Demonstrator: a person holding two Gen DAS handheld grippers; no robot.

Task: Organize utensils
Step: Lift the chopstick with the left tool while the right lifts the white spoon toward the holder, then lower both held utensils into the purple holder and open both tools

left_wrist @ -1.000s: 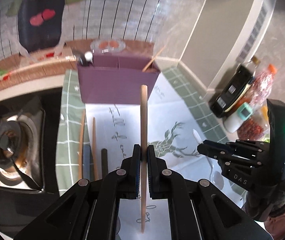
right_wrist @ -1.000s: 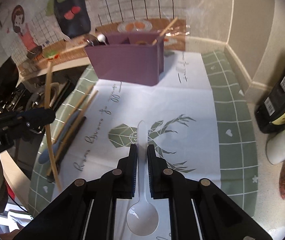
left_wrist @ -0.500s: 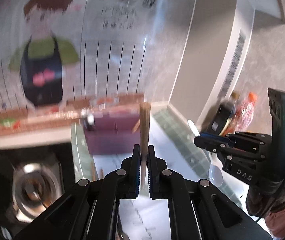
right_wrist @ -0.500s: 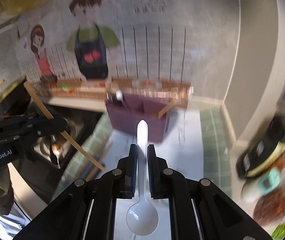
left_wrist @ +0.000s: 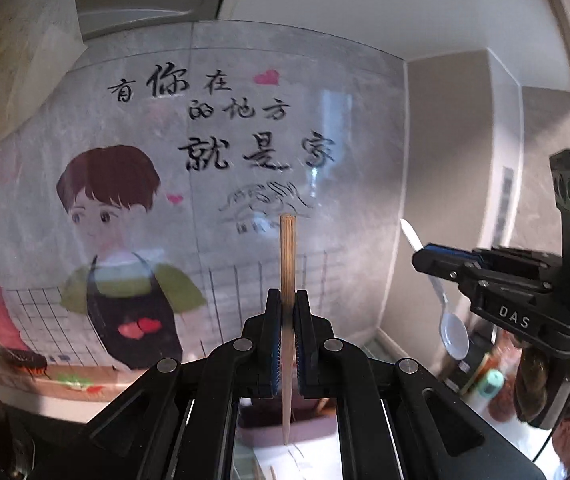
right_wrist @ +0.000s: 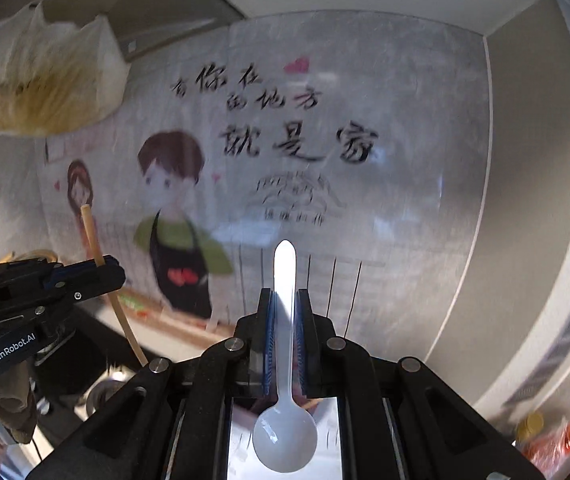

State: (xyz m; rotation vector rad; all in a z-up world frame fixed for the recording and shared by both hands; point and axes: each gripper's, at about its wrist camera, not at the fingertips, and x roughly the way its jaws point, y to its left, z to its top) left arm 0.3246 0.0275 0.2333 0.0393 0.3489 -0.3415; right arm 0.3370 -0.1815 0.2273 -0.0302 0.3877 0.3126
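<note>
My left gripper is shut on a wooden chopstick, held upright high in the air with its thick end up. The right gripper is shut on a white plastic spoon, handle up and bowl hanging below the jaws. In the left wrist view the right gripper shows at the right with the spoon. The right wrist view has the left gripper at the left edge, the chopstick slanting through it. The purple utensil holder is only glimpsed, blurred, low behind the left fingers.
Both cameras face the wall sticker with cartoon figures and writing. A plastic bag hangs at the upper left. Bottles and jars stand low at the right. The stove area lies dark at the lower left.
Both grippers have risen well above the counter with the chopstick and the spoon. The views have tilted up from the mat and purple holder to the wall.
</note>
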